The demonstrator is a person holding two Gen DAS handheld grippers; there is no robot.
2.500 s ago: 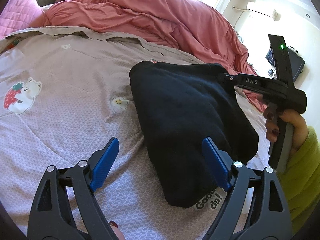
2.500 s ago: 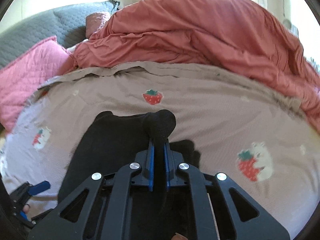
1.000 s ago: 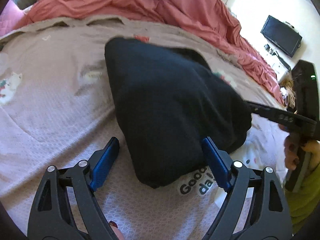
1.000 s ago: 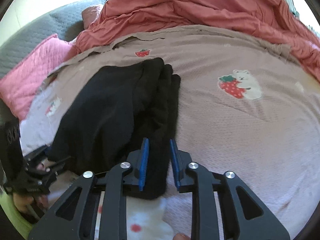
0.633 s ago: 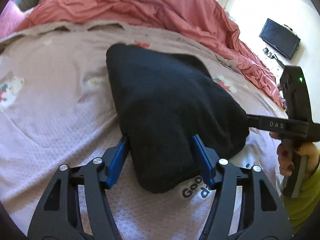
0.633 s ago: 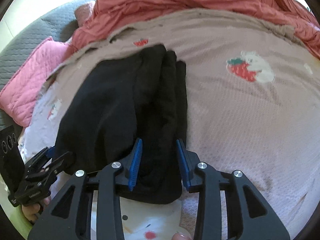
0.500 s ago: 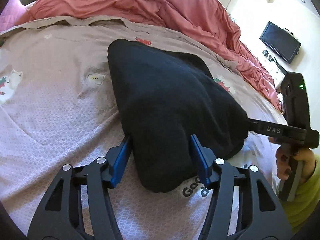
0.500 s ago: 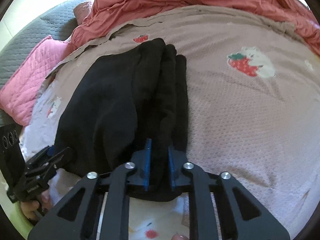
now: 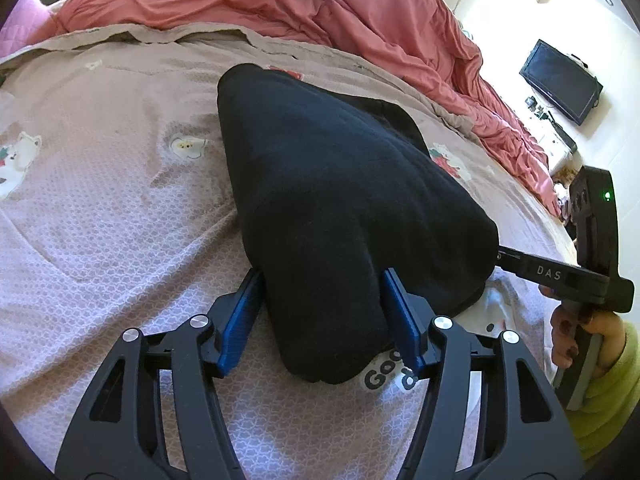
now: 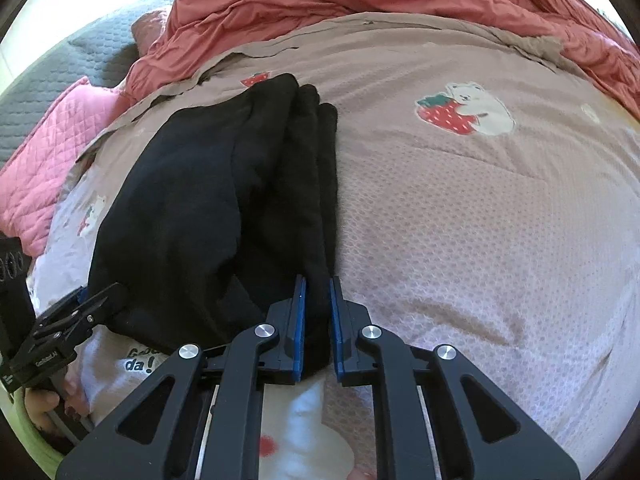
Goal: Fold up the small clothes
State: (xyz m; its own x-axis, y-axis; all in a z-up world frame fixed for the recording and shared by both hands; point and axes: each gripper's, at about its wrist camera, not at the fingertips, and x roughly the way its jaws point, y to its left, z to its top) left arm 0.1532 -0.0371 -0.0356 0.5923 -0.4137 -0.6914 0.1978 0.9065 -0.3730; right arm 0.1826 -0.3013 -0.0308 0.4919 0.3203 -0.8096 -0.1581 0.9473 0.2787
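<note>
The left gripper [image 9: 324, 316] has its blue pads closed against both sides of the near corner of the black garment [image 9: 340, 200]; its jaws have just been reopening slightly, and the thick folded bundle between them keeps them well apart. This wide stance suits a multi-layer edge: all layers are captured together. The right gripper [image 10: 316, 320] is clamped nearly shut on the opposite near corner, where the stacked fold edges [image 10: 316, 168] run straight ahead from the pads; a thin bite is sufficient there. With both near corners secured, the garment extends forward from the tools across the printed bedspread [image 10: 460, 208], ready, in all likelihood, to be lifted and doubled away from the operator. Ahead of the garment, the red duvet [image 9: 320, 4] is bunched clear of the working area. To the left of the right gripper lies a pink quilted pillow [image 10: 48, 148]. Beyond the left tool's right side, a wall-mounted screen [image 9: 560, 80] is visible.
</note>
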